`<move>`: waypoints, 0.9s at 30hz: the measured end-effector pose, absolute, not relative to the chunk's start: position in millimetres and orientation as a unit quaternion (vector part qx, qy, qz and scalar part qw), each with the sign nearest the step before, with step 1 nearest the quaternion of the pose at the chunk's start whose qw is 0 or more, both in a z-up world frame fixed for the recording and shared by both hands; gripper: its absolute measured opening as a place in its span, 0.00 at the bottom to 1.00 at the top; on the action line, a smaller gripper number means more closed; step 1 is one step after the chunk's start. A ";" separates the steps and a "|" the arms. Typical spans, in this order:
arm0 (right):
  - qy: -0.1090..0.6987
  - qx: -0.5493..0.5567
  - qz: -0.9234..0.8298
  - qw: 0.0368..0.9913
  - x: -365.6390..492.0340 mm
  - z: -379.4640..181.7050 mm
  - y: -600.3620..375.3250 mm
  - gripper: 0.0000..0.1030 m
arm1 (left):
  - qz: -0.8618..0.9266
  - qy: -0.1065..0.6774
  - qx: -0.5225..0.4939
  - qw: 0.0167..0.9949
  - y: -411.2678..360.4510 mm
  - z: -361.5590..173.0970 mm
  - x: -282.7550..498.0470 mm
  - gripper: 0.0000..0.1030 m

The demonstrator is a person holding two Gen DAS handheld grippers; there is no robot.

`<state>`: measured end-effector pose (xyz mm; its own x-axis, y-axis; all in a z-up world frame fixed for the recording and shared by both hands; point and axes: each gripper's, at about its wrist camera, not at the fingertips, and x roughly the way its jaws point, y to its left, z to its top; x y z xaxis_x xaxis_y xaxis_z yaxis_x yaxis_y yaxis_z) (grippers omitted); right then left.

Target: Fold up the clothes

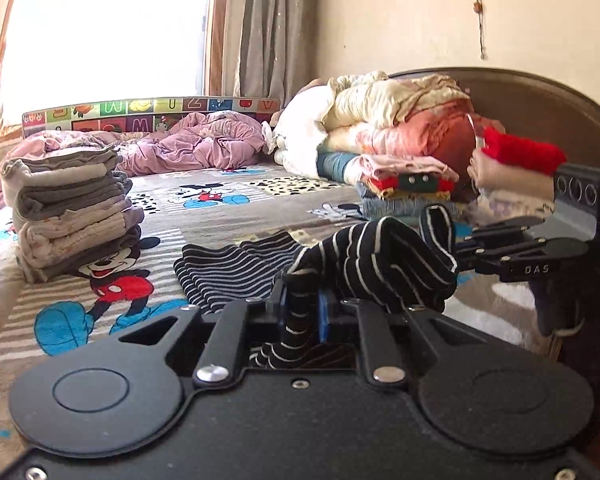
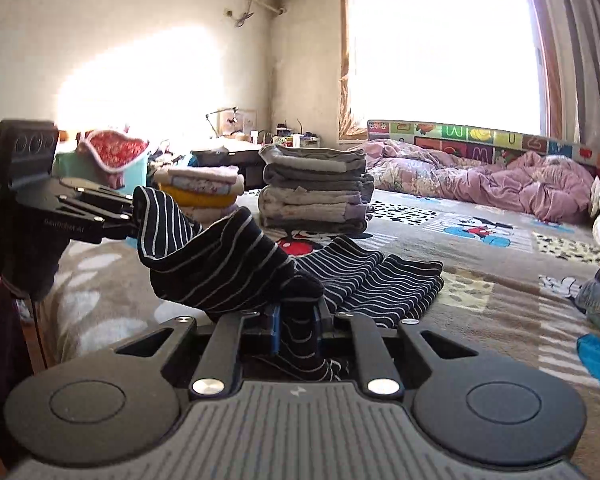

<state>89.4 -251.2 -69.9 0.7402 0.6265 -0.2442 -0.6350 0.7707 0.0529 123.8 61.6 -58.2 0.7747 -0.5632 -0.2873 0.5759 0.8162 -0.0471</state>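
Observation:
A black garment with thin white stripes (image 1: 236, 276) lies partly folded on the cartoon-print bed cover (image 1: 228, 216). My left gripper (image 1: 302, 312) is shut on one end of it; the cloth bunches up between the blue pads. My right gripper (image 2: 298, 320) is shut on the other end of the same striped garment (image 2: 380, 280). Each gripper shows in the other's view: the right one (image 1: 452, 248) at the right, the left one (image 2: 134, 216) at the left, with the lifted edge stretched between them.
A stack of folded grey and beige clothes (image 1: 68, 208) stands at the left on the bed. A pile of quilts and folded clothes (image 1: 400, 148) lies by the headboard. A crumpled pink quilt (image 2: 492, 180) lies under the window. A second folded stack (image 2: 200, 192) stands further back.

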 end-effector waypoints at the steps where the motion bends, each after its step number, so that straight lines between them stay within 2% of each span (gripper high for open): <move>1: 0.127 0.005 0.339 0.932 101.5 -68.4 -253.3 0.14 | -0.306 0.145 0.010 0.941 62.6 -55.8 134.6 0.11; 12: 0.150 0.171 0.326 0.917 241.0 -60.9 -266.1 0.13 | -0.297 0.165 -0.125 0.932 78.9 -47.9 261.2 0.07; 21: 0.189 0.268 0.308 0.893 327.0 -87.5 -281.1 0.13 | -0.269 0.228 -0.216 0.911 96.7 -80.0 329.9 0.06; 27: 0.209 0.299 0.288 0.885 353.3 -111.1 -284.7 0.13 | -0.263 0.234 -0.206 0.913 93.3 -85.2 353.4 0.06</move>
